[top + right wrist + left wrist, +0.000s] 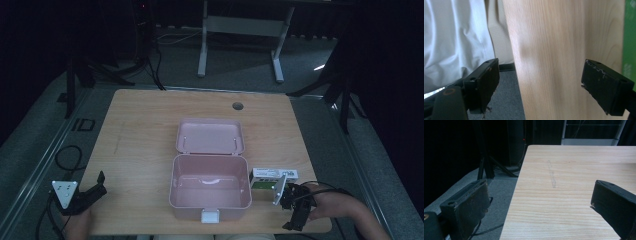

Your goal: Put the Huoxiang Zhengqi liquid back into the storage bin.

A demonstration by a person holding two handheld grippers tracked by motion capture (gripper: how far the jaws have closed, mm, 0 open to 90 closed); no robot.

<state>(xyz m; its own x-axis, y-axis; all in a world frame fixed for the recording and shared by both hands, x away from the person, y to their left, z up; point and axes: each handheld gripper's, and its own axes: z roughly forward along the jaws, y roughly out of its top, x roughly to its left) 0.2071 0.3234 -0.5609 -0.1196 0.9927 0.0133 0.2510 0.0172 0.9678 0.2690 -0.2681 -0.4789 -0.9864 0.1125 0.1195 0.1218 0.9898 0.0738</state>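
A pink box (210, 187) sits open near the middle of the wooden table (140, 135), a little toward the near edge; its lid (210, 136) is folded back flat toward the far edge, and a white latch (210, 215) hangs at the middle of its near wall; the inside looks empty apart from a pale curved handle shape on the floor of the box. Just beside the box's right wall lies a small white and green carton (272, 176), toward the table's right edge. The left gripper (92, 192) rests at the near left corner of the table, its grey three-cornered plate (64, 192) over the edge, held by a hand (77, 225) coming in from the bottom; in the left gripper view its jaws stand wide apart with nothing between them, one past the table's left edge over the grey floor (486, 202), the other over the wood, where a faint scuff mark (552, 176) runs. The right gripper (295, 200) is at the near right corner, close to the carton, gripped by the right hand (332, 205); in the right gripper view its jaws are also spread wide and empty, spanning the table's near edge, with the person's pale clothing (456, 37) behind and a green strip (630, 37) at the far side.
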